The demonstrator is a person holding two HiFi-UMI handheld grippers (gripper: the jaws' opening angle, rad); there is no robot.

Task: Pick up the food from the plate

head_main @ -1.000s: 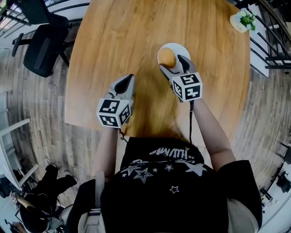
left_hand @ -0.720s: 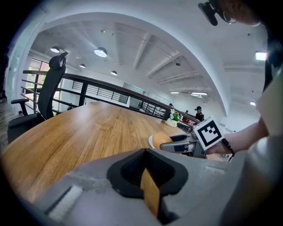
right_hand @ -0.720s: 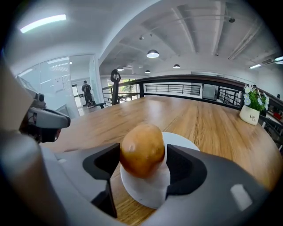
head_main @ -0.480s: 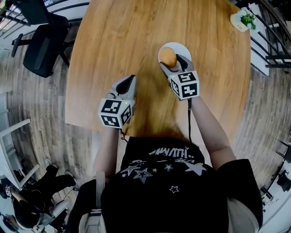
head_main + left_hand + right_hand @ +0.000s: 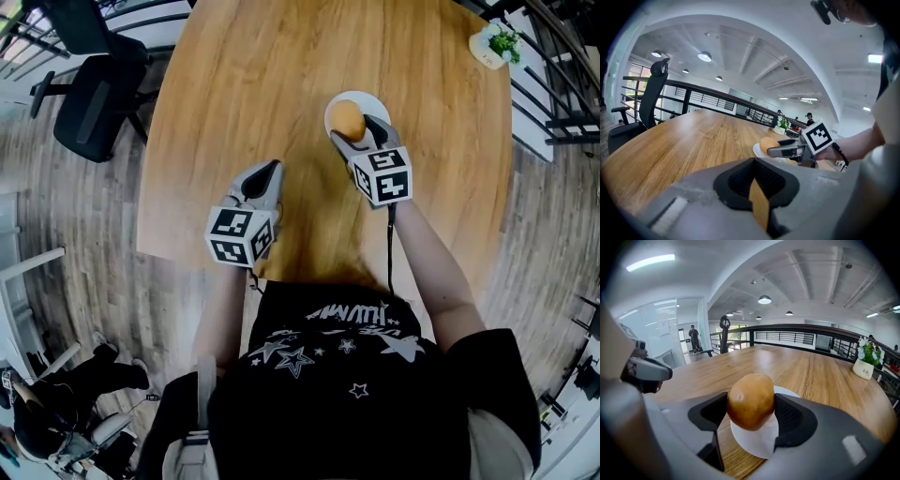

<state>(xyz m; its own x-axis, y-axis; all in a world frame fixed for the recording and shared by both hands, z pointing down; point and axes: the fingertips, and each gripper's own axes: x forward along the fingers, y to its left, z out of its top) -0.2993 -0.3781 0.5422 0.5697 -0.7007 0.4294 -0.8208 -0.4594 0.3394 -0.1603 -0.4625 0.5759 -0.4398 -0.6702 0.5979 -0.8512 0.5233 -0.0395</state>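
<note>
Right claw (image 5: 355, 128) is on the food: its jaws have just been closing, and now both dark pads sit pressed against the sides of the potato (image 5: 751, 401), one on each flank, so it has the potato pinched at a wide spread. The potato is upright between the pads, directly over the small white plate (image 5: 758, 442), and from these angles it's hard to say whether its underside rests on the plate or is a touch clear of it. The plate sits on the far half of the round wooden bench (image 5: 244, 84), towards the person's right. The claw tilts down at the plate, its marker cube facing up at the head camera and a black cable running back along the forearm. Over on the other side, the left claw (image 5: 270, 169) hovers above bare wood nearer the person, well apart from the plate. Its jaws are drawn together to a thin slit that shows only a sliver of the bench top, with nothing in them. From its own camera you can see across to the right claw at the plate. Off the bench's far right edge stands a small potted plant (image 5: 495, 44), and a black office chair (image 5: 89, 98) is parked on the floor at the left.
</note>
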